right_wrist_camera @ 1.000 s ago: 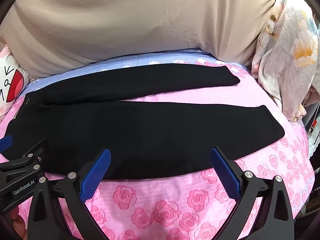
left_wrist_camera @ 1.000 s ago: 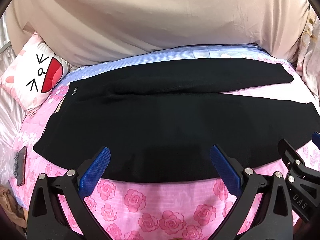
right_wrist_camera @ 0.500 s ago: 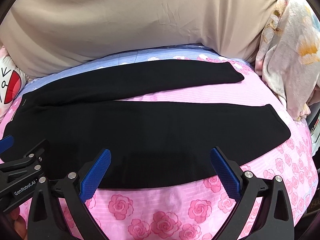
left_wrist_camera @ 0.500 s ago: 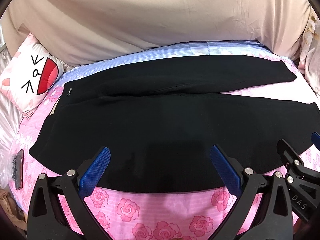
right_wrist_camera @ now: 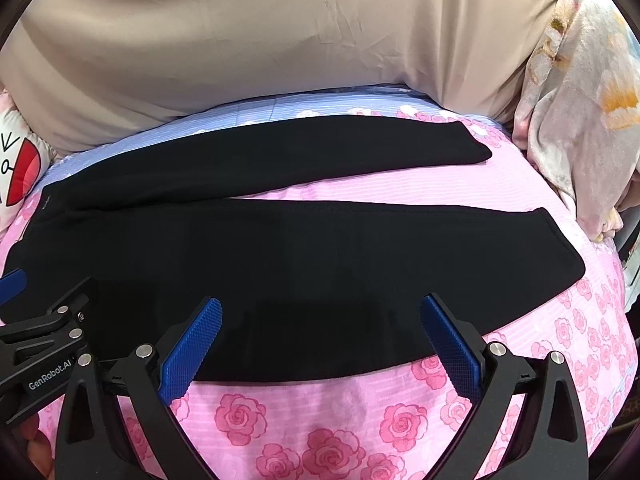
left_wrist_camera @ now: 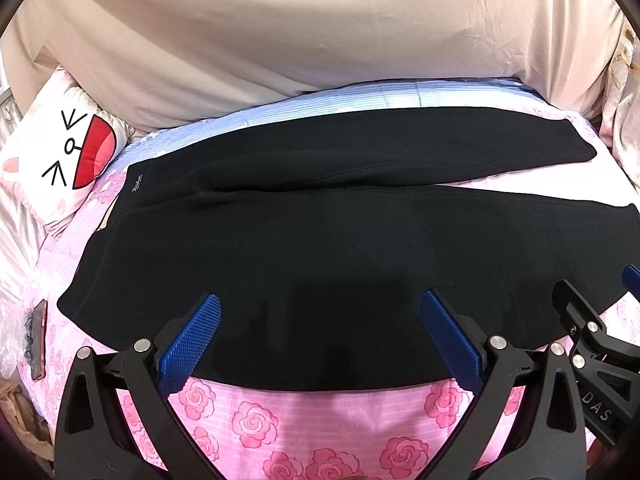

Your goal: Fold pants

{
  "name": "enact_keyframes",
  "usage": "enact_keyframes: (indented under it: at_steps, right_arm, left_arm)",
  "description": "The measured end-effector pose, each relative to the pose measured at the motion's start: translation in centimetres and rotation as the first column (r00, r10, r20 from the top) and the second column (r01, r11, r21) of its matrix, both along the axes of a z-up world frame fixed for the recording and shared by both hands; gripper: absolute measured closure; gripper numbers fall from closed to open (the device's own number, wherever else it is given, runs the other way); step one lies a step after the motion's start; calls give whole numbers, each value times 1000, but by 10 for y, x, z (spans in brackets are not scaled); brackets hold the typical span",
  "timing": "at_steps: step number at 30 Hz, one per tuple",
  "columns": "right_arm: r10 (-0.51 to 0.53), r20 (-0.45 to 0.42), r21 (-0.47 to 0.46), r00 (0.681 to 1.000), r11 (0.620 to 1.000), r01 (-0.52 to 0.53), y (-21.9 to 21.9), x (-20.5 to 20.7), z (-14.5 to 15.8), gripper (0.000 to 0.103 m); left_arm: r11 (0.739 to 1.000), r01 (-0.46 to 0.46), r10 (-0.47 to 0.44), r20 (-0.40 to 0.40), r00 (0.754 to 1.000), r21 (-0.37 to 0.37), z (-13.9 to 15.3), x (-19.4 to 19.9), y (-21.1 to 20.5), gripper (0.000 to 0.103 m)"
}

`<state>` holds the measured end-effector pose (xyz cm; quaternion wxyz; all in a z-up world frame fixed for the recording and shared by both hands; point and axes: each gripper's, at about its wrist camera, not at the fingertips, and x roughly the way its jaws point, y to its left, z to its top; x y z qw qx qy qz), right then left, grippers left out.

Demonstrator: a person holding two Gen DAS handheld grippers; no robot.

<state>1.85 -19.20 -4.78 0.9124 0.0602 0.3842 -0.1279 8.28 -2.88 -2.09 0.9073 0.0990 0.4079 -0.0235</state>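
Note:
Black pants lie spread flat on a pink rose-print bedspread, waistband to the left, both legs running right in a narrow V. The same pants fill the middle of the right wrist view, leg cuffs at the right. My left gripper hovers wide open over the near edge of the pants by the hip, nothing between its blue pads. My right gripper hangs open over the near leg's edge. Each gripper shows at the side of the other's view.
A cartoon-face pillow lies at the left. A beige sheet rises behind the bed. A phone rests near the left edge. A floral blanket is heaped at the right.
Both grippers have moved forward toward the pants, so their pads now overlap the near edge of the black fabric. Both stay open.

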Motion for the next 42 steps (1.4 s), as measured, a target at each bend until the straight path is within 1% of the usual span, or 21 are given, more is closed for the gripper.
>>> enact_keyframes:
  at_steps: [9,13,17,19,21,22,23,24,26,27,28,29,30,32,33,34,36,38,39,40,42]
  right_arm:
    - [1,9,5,1000,1000,-1,1,0,2,5]
    - [3,25,7,1000,1000,-3,-1,2,3,5]
    - [10,16,55,1000,998,-11,-5,7,0,5]
    - [30,31,79,999,996,-33,-8,9,1,5]
    - [54,79,104,995,993,-62,-23,12,12,5]
    - [44,116,94,992,994,-55,-38,13,25,5]
    - [34,156,52,987,998,-43,-55,19,33,5]
    - [27,178,-41,984,999,-20,-77,33,41,5]
    - [22,141,-180,990,984,4,-128,72,45,5]
    - [11,132,-173,991,985,12,-153,86,44,5]
    - [13,119,-134,993,991,3,-177,101,43,5]
    - [14,102,-56,995,998,-8,-209,119,40,5]
    - [15,76,43,997,999,-19,-244,142,36,7]
    - [-6,29,99,1000,995,3,-280,172,28,7]
    - [16,0,92,1000,996,-16,-295,192,24,7]
    - [22,-9,67,1000,998,-21,-301,202,22,7]
    - [32,-35,25,999,999,-31,-312,226,15,7]
    - [29,-54,40,998,999,-27,-325,245,7,7]
    - [43,-63,74,997,997,-38,-333,256,1,7]
    - [45,-68,79,997,996,-40,-333,261,-2,7]
    - [44,-89,84,995,996,-37,-337,273,-12,7]
  left_arm:
    - [1000,-6,6,0,1000,0,0,0,2,5]
    - [1000,-13,13,-4,1000,18,-1,3,0,5]
    - [999,-23,23,-3,1000,33,-3,7,-1,5]
    - [1000,-20,20,-6,1000,21,-3,9,1,5]
    - [1000,-12,11,-9,1000,-23,-1,15,9,5]
    - [999,-11,10,-15,1000,-49,2,19,16,5]
    - [997,-10,8,-23,1000,-82,5,24,24,5]
    - [990,7,-10,-21,1000,-144,11,32,39,5]
    - [975,-5,3,-11,1000,-222,20,50,68,5]
    - [966,-12,11,-5,1000,-258,23,58,79,5]
    - [954,-35,35,-5,999,-297,26,72,96,5]
    - [948,-73,73,-14,997,-310,27,86,113,5]
    - [945,-103,103,-18,995,-309,28,99,126,5]
    - [947,-158,162,-9,987,-280,29,131,158,5]
    - [951,-180,185,-1,983,-253,30,145,170,5]
    - [953,-226,230,-3,973,-202,29,162,184,5]
    - [951,-273,274,-14,962,-145,26,193,210,5]
    - [944,-316,314,-37,949,-94,20,222,235,5]
    - [935,-348,344,-58,937,-67,15,237,249,5]
    - [924,-378,374,-75,924,-58,12,246,261,5]
    - [912,-400,388,-119,914,-93,5,268,292,5]
